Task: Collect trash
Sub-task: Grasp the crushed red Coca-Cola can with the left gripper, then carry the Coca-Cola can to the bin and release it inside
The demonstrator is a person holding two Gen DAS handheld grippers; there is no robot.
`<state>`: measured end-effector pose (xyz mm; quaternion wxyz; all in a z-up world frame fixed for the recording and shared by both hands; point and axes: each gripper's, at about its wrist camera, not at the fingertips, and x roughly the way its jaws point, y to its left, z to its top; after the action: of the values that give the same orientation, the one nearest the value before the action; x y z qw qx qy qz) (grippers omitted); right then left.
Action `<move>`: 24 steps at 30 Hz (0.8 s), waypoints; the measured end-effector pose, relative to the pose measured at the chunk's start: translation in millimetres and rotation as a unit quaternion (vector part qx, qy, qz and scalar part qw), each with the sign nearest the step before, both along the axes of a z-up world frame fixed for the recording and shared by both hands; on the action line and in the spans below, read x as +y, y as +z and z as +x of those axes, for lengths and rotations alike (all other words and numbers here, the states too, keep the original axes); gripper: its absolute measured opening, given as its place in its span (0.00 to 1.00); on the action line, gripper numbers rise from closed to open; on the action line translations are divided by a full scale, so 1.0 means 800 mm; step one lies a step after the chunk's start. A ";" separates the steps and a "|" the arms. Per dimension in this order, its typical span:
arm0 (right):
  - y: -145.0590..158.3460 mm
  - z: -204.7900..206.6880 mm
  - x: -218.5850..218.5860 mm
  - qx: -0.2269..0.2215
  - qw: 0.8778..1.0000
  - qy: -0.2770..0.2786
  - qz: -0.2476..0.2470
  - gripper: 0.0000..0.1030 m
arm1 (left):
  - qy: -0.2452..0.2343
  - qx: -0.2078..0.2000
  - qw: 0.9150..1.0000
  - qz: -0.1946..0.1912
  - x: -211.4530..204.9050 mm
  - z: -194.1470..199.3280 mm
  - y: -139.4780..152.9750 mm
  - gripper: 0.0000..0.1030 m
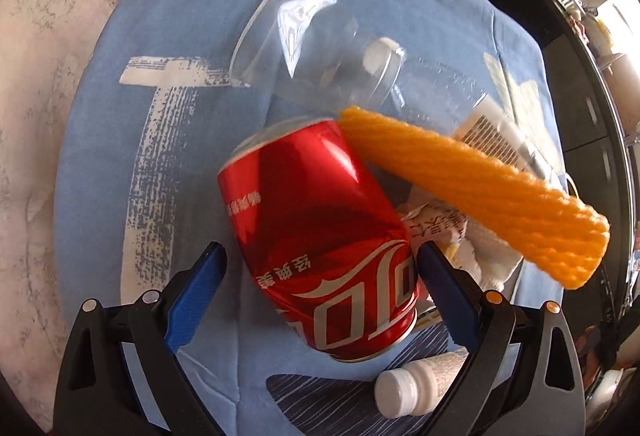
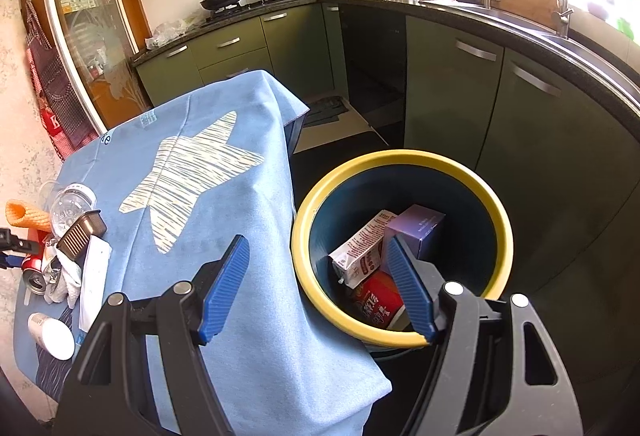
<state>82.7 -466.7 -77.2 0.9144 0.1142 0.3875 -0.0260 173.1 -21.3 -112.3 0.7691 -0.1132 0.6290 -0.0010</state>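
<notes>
**Red can between our left jaws, bin waiting at right**

Red metal fills the left wrist view: a dented cola can (image 1: 324, 248) lies on its side on the blue cloth (image 1: 100, 155), and our left gripper (image 1: 320, 264) points down over it with its jaws spread wide. The can sits between the two blue pads (image 1: 200, 288); the right-hand pad looks to be at the can's edge, the other stands clear of it, so we see no grip.

An orange foam net (image 1: 472, 191) lies slanted just beyond the can, one end at its top edge. A clear cup (image 1: 296, 43) lies tipped over farther out, with a clear bottle (image 1: 440, 91) beside it. Crumpled white paper (image 1: 472, 248) sits under the net, and a small white-capped bottle (image 1: 408, 388) lies close below the can.

Our right gripper (image 2: 316, 288) hangs open and empty, one finger over the cloth's edge, the other over the bin (image 2: 400, 159). That yellow-rimmed bin stands on the floor just beside the table and holds a milk carton (image 2: 360, 252), a purple box (image 2: 420, 228) and a red packet (image 2: 380, 304).
</notes>
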 end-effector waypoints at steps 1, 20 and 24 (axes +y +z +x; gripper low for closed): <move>-0.001 0.000 -0.002 0.000 1.000 -0.001 0.002 0.66 | -0.003 0.004 1.000 0.005 0.000 0.000 -0.002 0.89; 0.001 0.002 0.011 0.001 1.000 0.010 -0.001 0.66 | -0.064 -0.025 0.995 0.076 0.033 -0.018 -0.003 0.70; 0.003 0.001 0.012 0.002 1.000 0.013 -0.004 0.66 | -0.069 -0.043 0.994 0.076 0.036 -0.031 0.005 0.70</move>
<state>83.7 -456.7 -74.5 0.9143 0.1054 0.3908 -0.0163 148.2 7.6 -108.0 0.7999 -0.0106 0.5999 -0.0115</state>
